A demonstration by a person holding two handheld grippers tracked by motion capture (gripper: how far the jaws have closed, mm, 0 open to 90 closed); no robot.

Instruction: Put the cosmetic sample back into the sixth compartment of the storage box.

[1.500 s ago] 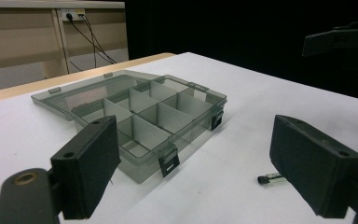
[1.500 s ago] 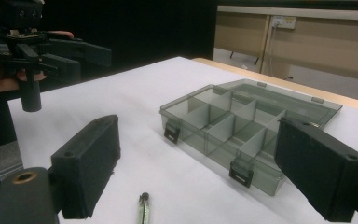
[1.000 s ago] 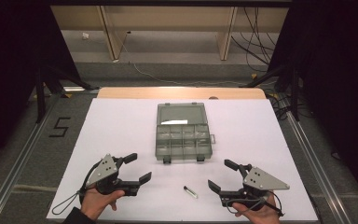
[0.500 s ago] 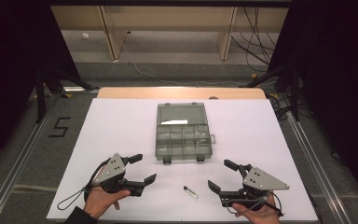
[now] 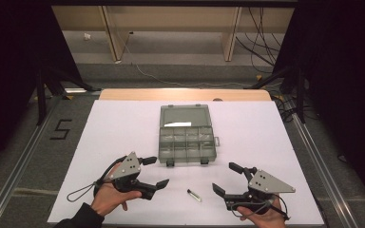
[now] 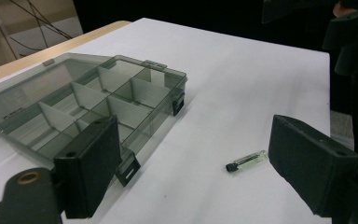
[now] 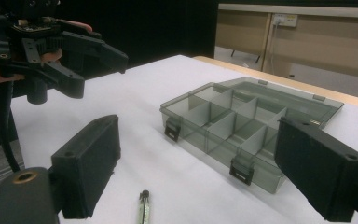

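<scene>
Left gripper (image 5: 153,172): held near the table's (image 5: 114,123) front edge, left of centre, jaws spread wide, gripping nothing. Compartment box (image 5: 186,135): smoky clear plastic, lid open flat toward the far edge, centred on the table. Small vial (image 5: 194,195): lies flat near the front edge, between both grippers, touching neither. Right gripper (image 5: 228,178): near the front-right corner, jaws released, empty.

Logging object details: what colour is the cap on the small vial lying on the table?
Black, on a clear vial; the left gripper view shows it best.
</scene>
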